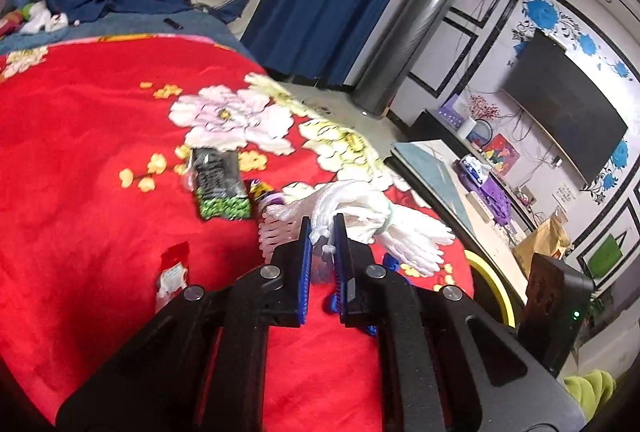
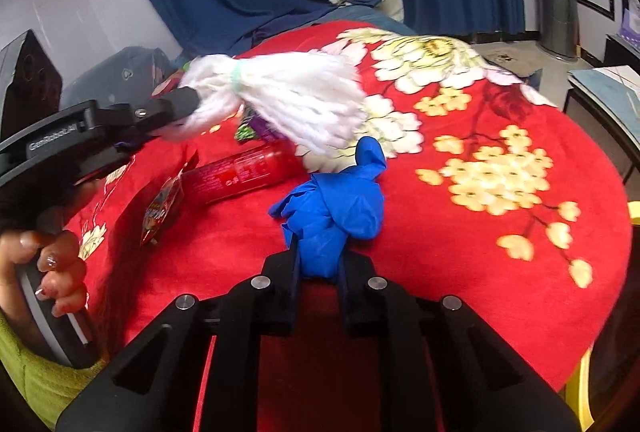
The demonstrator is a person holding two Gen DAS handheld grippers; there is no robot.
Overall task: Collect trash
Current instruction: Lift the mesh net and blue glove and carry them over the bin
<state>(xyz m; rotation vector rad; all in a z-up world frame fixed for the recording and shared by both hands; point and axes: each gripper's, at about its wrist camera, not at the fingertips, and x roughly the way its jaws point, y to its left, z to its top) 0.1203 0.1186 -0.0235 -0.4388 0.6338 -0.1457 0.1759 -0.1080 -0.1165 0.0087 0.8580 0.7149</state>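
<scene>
Legible text: "GenRobot.AI", white lettering on the black body of the left gripper [image 2: 188,104], seen from the right wrist view. Red bottle [image 2: 240,172] carries a printed label, characters too small to read. Red snack packet [image 2: 160,210] and dark green-edged packet [image 1: 218,184] show print, blurred, unreadable.

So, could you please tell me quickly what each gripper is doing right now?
Left gripper: shut on the white bundle of stringy yarn.
Right gripper: shut on the crumpled blue rubber glove.
</scene>
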